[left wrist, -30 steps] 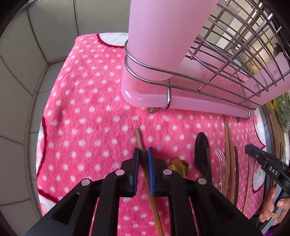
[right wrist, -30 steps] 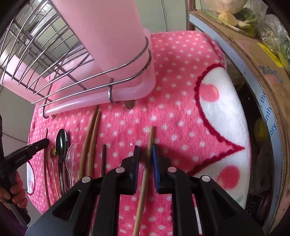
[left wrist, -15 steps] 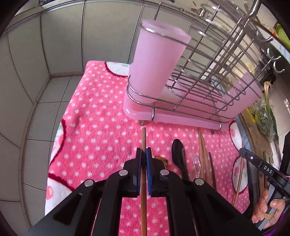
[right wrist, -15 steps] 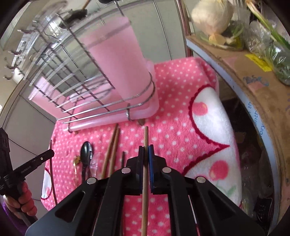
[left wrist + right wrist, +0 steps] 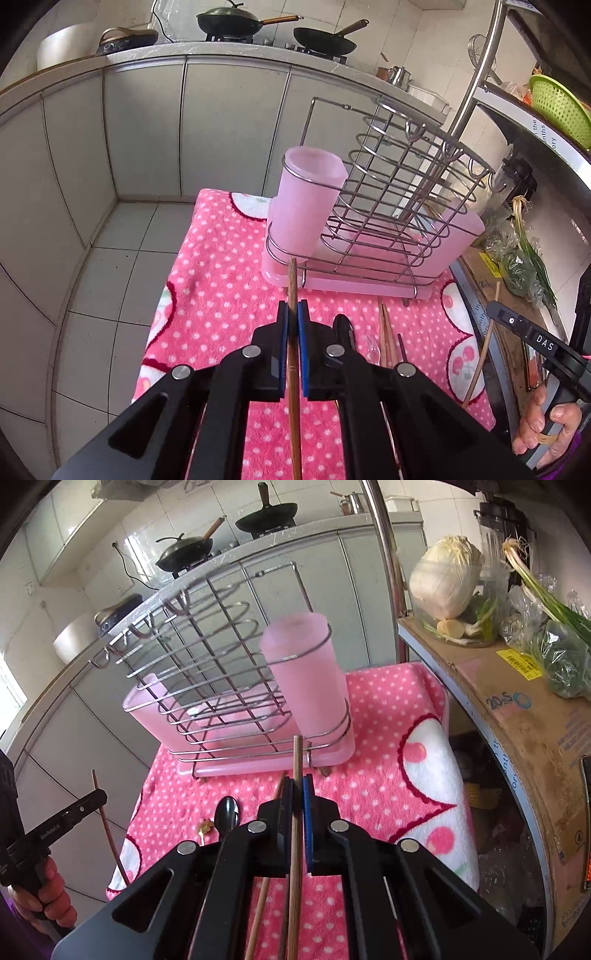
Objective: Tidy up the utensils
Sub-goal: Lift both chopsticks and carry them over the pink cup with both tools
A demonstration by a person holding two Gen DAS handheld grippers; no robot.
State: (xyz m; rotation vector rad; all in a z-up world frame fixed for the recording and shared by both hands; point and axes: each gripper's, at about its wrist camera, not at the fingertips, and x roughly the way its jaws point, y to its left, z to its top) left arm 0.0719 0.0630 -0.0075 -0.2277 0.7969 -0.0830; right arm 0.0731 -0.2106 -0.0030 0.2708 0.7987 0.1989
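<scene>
Left wrist view has your left tongs [image 5: 291, 325] clenched on a thin brown wooden chopstick [image 5: 292, 288], its tip aimed at the foot of the frosted pink plastic cup [image 5: 308, 206] held in the wire ring of the steel utensil rack [image 5: 402, 206]. Your right tongs [image 5: 298, 794] grip a paler wooden chopstick [image 5: 296, 771] the same way, pointing at the cup at the rack's opposite end [image 5: 306, 679].

Neither stick is in a cup yet, and as far as you can see the rack holds nothing (the cup interiors are hidden). On the pink polka-dot fleece cloth [image 5: 221, 280] over the worktop lie a black spoon [image 5: 343, 326], a clear plastic fork [image 5: 373, 345], more loose chopsticks [image 5: 386, 332] and a small gold piece [image 5: 205, 826]. So you are early in the job: two sticks lifted, the rest waiting.

Against a second ago, both tongs have gone from gaping around sticks on the cloth to pinching them, and both have risen and drawn back, so the whole rack and kitchen counter now show.
</scene>
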